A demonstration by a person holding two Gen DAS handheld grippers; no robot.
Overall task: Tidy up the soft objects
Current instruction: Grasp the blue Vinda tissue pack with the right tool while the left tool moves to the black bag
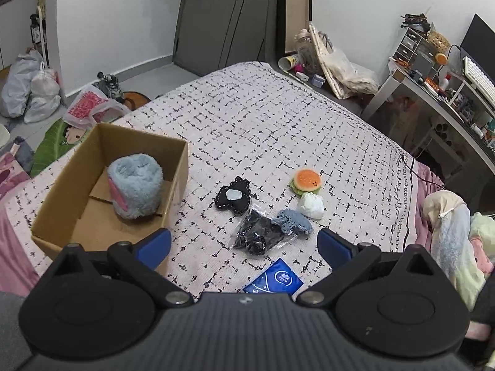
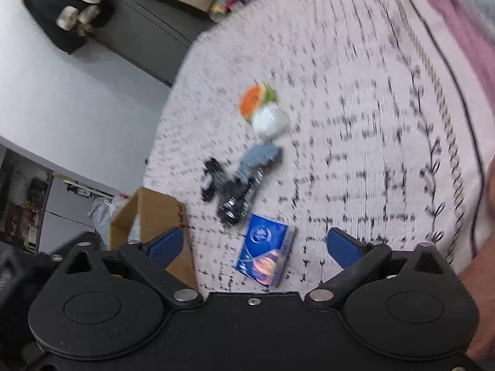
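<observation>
A cardboard box (image 1: pixel 178 167) sits on the bed at the left with a fluffy blue roll (image 1: pixel 135 185) inside. On the bedspread lie a black heart-shaped pad (image 1: pixel 232 197), a clear bag of black items (image 1: pixel 258 232), a blue knitted piece (image 1: pixel 294 221), a burger plush (image 1: pixel 307 180), a white soft lump (image 1: pixel 310 205) and a blue packet (image 1: pixel 273 278). My left gripper (image 1: pixel 244 245) is open and empty above the bag. My right gripper (image 2: pixel 255 245) is open and empty just above the blue packet (image 2: pixel 264 258); that view is blurred. The box (image 2: pixel 151 213) shows at its left.
The bed carries a white cover (image 1: pixel 263 123) with black dashes. A desk (image 1: pixel 433 92) with clutter stands at the right. Bags (image 1: pixel 31 89) lie on the floor at the left. Pale clothes (image 1: pixel 454 235) are heaped at the bed's right edge.
</observation>
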